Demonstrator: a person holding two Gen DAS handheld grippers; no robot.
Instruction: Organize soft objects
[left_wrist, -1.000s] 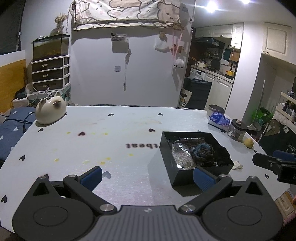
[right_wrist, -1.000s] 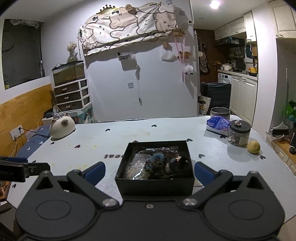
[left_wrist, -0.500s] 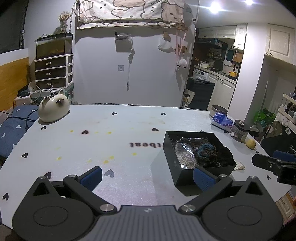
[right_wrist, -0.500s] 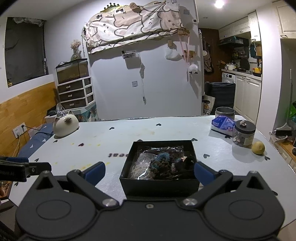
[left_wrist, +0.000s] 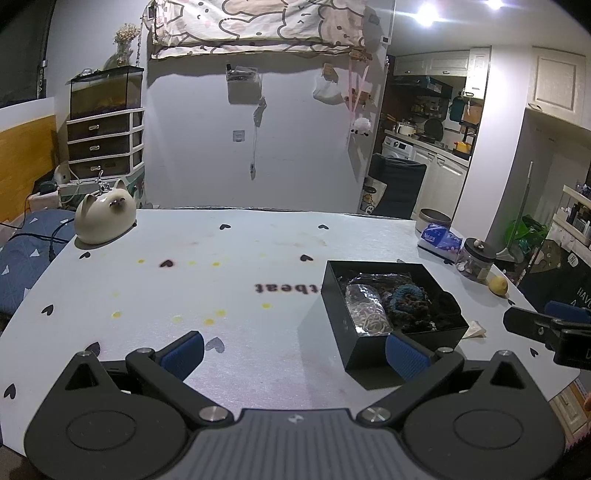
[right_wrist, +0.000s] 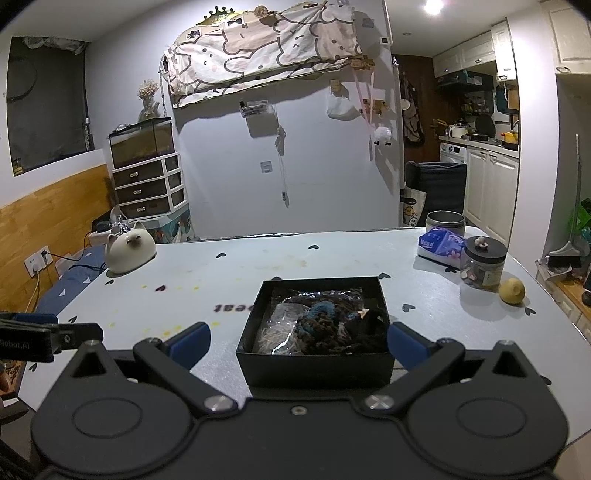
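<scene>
A black open box (left_wrist: 356, 352) (right_wrist: 314, 369) stands on the white table (left_wrist: 221, 295). Inside lie a clear plastic bag of pale bands (left_wrist: 369, 314), a blue-brown knitted scrunchie (left_wrist: 406, 299) (right_wrist: 321, 314) and dark soft items (right_wrist: 369, 328). My left gripper (left_wrist: 293, 352) hovers open over the table's near edge, the box just ahead of its right fingertip. My right gripper (right_wrist: 297, 341) is open too, its fingers flanking the near side of the box without touching it. Each gripper's tip shows at the edge of the other's view.
A cat-shaped ceramic piece (left_wrist: 103, 221) sits at the far left. At the far right stand a tissue pack (right_wrist: 441, 245), a tin (right_wrist: 445, 221), a lidded glass jar (right_wrist: 484, 264) and a lemon (right_wrist: 512, 290). A crumpled scrap (left_wrist: 476, 329) lies beside the box.
Both grippers have drawn back and risen slightly, so the box and table look a little farther off. Both stay open and nothing in the box has moved.
</scene>
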